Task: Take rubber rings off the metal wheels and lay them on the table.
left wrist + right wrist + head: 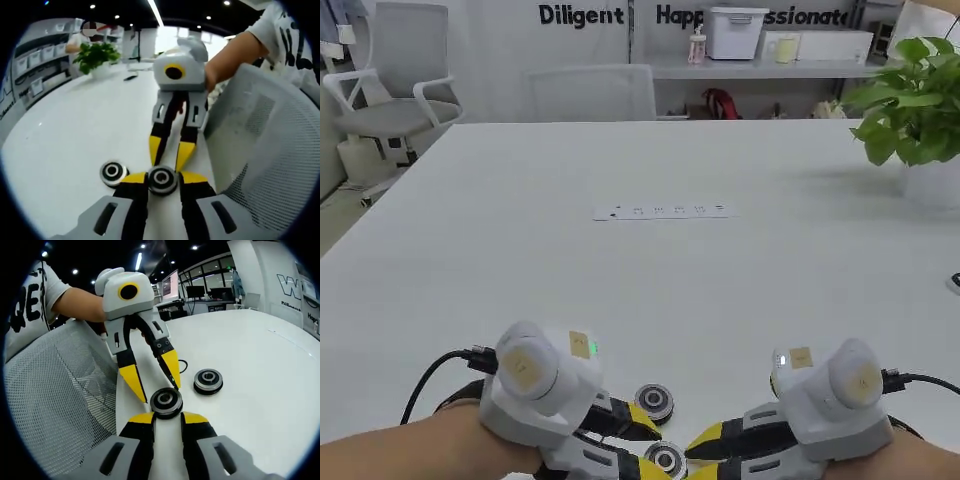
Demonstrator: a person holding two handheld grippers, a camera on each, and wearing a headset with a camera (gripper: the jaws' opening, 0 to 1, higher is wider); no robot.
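Right at the near edge of the table (650, 280) the left gripper (163, 178) has the near wheel (166, 402) pinched between its yellow tips, one jaw pressed to each side. That looks like a bracing hold, to stop the wheel rolling or sliding. And here's the right gripper (168, 419) coming at it head-on from the opposite side, jaws spread to about the wheel's width, tips just short of it and nothing in them. My read is that it's lining up to catch the dark rubber ring (156, 409), which is still seated round the metal hub. Facing each other makes sense here, since one holds while the other peels. Just beside them the second wheel (208, 381) lies flat on the white top, ring on, apart from both grippers and evidently waiting its turn. Further out, mid-table, there's a flush socket strip (663, 211). Beyond that a leafy plant (915, 100) stands at the far right corner, and an office chair (395, 80) sits off the far left.
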